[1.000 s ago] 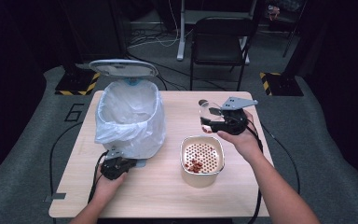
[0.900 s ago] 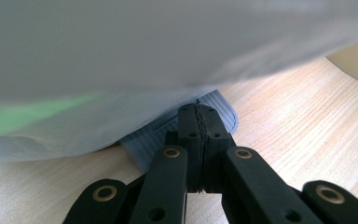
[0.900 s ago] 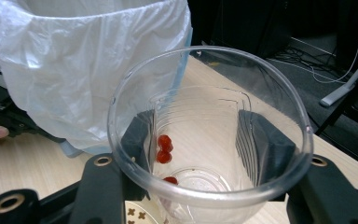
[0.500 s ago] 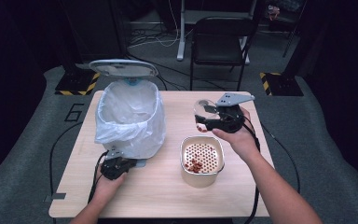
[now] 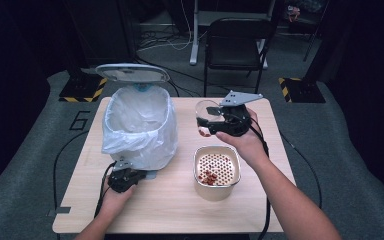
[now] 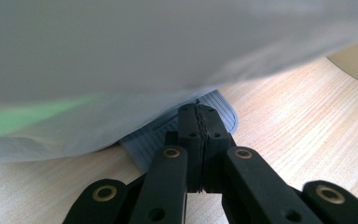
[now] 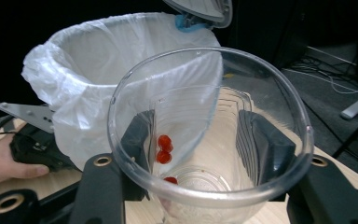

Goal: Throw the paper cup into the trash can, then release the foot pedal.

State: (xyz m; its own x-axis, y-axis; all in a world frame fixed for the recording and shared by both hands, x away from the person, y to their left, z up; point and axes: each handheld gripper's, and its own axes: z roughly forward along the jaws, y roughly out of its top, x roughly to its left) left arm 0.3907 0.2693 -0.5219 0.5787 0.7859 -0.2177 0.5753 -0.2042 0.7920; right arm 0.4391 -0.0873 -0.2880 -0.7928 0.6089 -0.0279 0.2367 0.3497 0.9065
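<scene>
The right tool (image 5: 215, 122) is clamped on a clear plastic cup (image 5: 206, 116), one black jaw on each side of the cup's wall, and holds it above the worktop (image 5: 180, 210), lifted off the surface to the right of the bin and just beyond the cream strainer bowl (image 5: 217, 171). The right forearm reaches in from the near right, the wrist bent so the cup lies tipped with its mouth toward the bin (image 5: 139, 127). A few red bits (image 7: 164, 148) cling inside the cup near its bottom. More red bits lie on the perforated insert of the strainer bowl. The left hand (image 5: 114, 197) rests low on the worktop at the near foot of the white-lined bin, whose lid (image 5: 132, 73) stands open. The left tool (image 6: 199, 122) has its jaws pressed together, the tips lying on the grey ribbed pedal (image 6: 168, 135) at the bin's base.
</scene>
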